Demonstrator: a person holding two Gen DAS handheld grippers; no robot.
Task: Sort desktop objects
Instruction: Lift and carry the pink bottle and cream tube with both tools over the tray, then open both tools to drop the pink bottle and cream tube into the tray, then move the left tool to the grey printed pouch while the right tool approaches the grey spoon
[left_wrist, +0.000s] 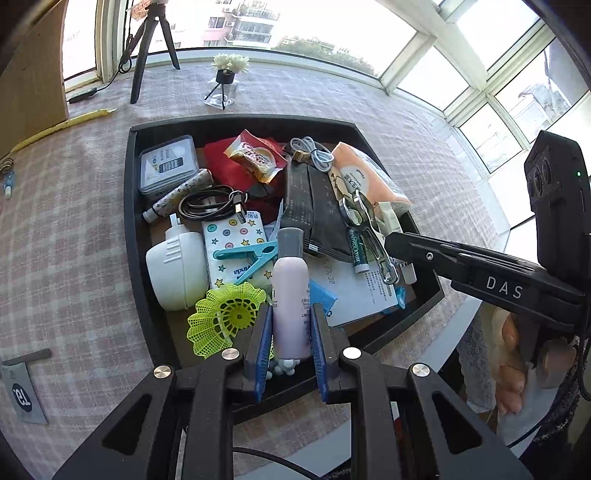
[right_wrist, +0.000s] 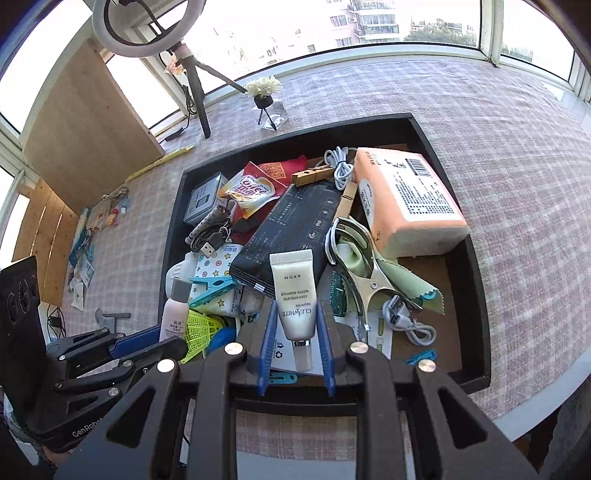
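Black tray (left_wrist: 130, 206) brims; left tongs (left_wrist: 291, 325) grip pink bottle (left_wrist: 291, 310), right tongs (right_wrist: 297, 325) grip white tube (right_wrist: 295, 291).

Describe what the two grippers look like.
Both are black plastic with silver round bolts and blue ribbed pads. The right gripper carries white DAS lettering and a black camera block with a green light. The left gripper reads GenRobot. A bare hand holds the right one.

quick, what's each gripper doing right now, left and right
Left gripper: closed on the pink bottle.
Right gripper: closed on the white tube.
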